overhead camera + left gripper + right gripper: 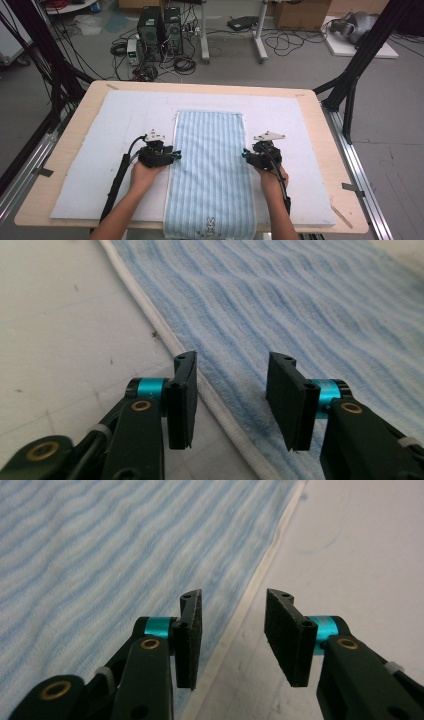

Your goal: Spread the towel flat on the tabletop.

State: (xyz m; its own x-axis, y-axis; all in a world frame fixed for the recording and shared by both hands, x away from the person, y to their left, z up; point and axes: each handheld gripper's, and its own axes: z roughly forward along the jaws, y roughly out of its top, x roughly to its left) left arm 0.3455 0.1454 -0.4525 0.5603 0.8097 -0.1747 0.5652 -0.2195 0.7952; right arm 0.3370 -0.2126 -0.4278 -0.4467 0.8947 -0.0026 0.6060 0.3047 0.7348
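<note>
I'm holding each released hand-held gripper, left [176,156] and right [245,154], astride the towel's [210,170] long edges mid-surface; closing unevenly, I'm risking pinching the mat [120,125] too.

The striped towel [210,170] runs off the table's near edge, its rabbit motif [210,227] too small to read clearly.

A light-blue striped towel [210,170] with white edging is spread flat lengthwise at frame centre, its rabbit-printed end laid at the bottom edge.
</note>
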